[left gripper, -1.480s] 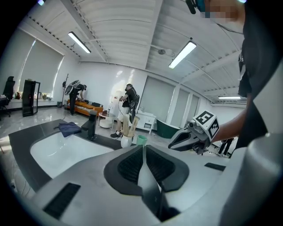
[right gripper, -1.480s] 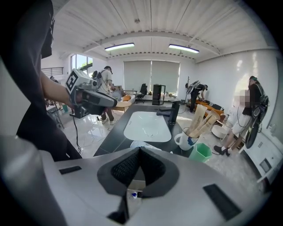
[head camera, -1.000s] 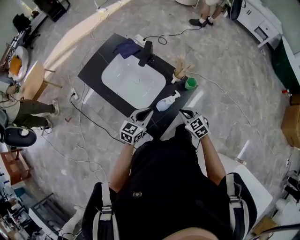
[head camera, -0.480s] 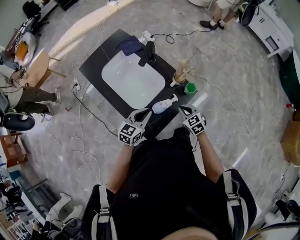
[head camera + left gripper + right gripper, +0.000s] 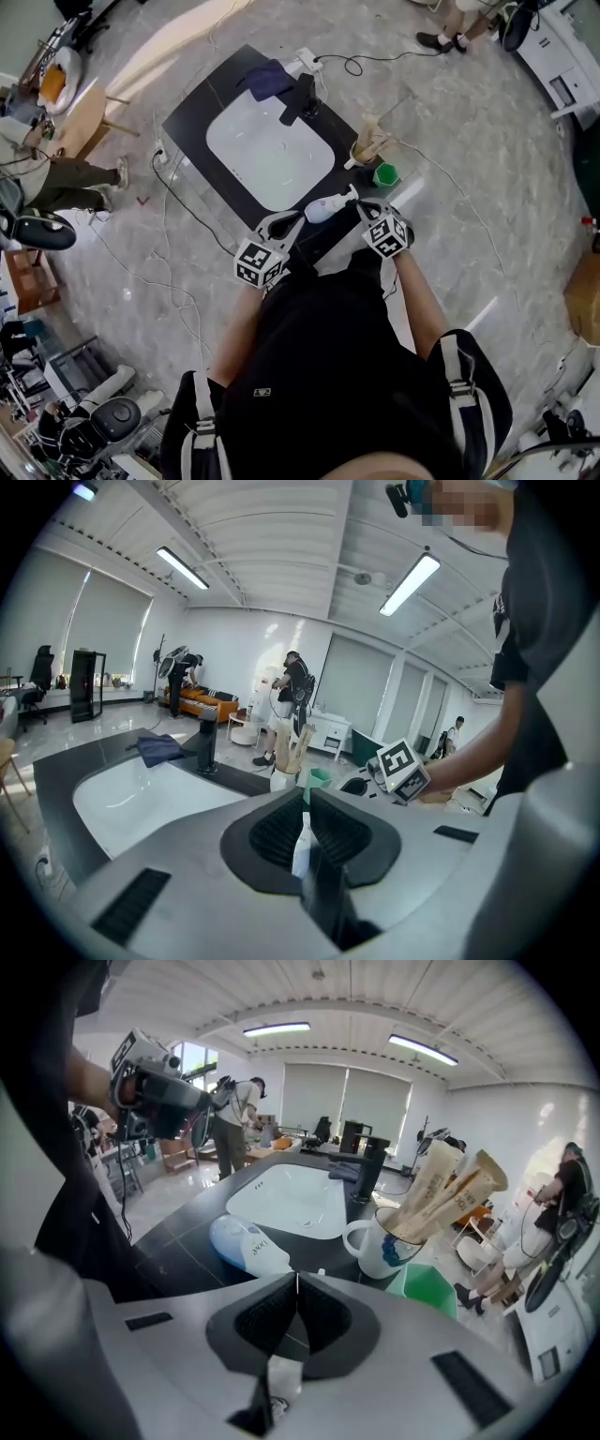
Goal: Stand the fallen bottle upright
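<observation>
Person is standing at the near edge of the counter (image 5: pixel 201 116), both arms reaching forward and down. Left forearm (image 5: pixel 240 326) is stretching toward the near edge; left gripper (image 5: pixel 292 220) is pointing slightly downward, jaws pressing together to a thin slit, nothing between them. Right forearm (image 5: pixel 418 298) is angling inward; right gripper (image 5: pixel 364 208) is tilting more steeply down, jaws closed and empty. The two grippers are sitting near each other, apart, marker cubes facing up.

Open lab hall (mock sink counter (image 5: pixel 202 112), loose floor cables (image 5: pixel 184 214), strip lights (image 5: pixel 410 583)).
</observation>
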Tool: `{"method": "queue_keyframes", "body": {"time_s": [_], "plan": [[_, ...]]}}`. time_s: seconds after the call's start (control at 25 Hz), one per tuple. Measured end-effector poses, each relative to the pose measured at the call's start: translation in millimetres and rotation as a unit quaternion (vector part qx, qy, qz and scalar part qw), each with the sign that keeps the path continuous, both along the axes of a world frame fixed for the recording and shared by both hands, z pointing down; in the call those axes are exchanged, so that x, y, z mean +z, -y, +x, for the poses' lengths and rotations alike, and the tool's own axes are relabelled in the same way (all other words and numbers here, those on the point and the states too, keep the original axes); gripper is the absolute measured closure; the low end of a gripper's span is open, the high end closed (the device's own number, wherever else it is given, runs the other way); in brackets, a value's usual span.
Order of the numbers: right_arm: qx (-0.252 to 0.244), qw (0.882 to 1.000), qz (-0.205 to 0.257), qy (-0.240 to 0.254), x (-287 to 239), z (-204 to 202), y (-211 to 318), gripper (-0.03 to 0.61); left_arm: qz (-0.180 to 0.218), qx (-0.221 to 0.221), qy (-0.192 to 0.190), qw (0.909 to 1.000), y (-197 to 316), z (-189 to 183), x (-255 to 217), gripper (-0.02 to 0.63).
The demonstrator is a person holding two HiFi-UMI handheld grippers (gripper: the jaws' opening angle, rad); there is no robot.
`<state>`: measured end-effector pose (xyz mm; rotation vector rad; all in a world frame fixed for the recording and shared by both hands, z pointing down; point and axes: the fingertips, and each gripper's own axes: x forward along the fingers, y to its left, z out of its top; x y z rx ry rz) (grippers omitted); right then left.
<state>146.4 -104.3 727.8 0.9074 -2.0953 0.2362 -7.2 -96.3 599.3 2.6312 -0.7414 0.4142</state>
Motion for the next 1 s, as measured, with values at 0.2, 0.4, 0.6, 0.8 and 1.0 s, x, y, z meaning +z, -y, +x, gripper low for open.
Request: {"method": "queue_keyframes", "body": {"time_s": [0.2, 0.4, 0.6, 0.8, 1.0], "plan": [[-0.052, 0.998, -0.015, -0.038, 16.2, 0.3, 11.7, 0.471, -0.006, -0.021, -0.001, 0.9998, 5.5, -6.8, 1.8, 0.581], [-0.084, 0.993, -0.027, -0.077, 30.9, 0.8, 11.5, 0.369, -0.01, -0.044, 0.001, 0.999, 2.6, -11.3, 3.1, 0.581], [-0.116, 0.987, -0.02, -0.108, 40.7, -6.3, 9.0, 0.327, -0.011, -0.066, 0.001, 0.9978, 2.4, -14.1, 2.3, 0.581], [-0.184, 0.969, 0.025, -0.162, 40.5, -22.4, 12.5, 0.321, -0.016, -0.078, 0.004, 0.9968, 3.1, -17.5, 9.0, 0.581], [-0.249, 0.947, 0.033, -0.203, 43.9, -39.6, 7.3, 0.318, -0.016, -0.086, 0.002, 0.9962, 3.0, -18.9, 8.4, 0.581]]}}
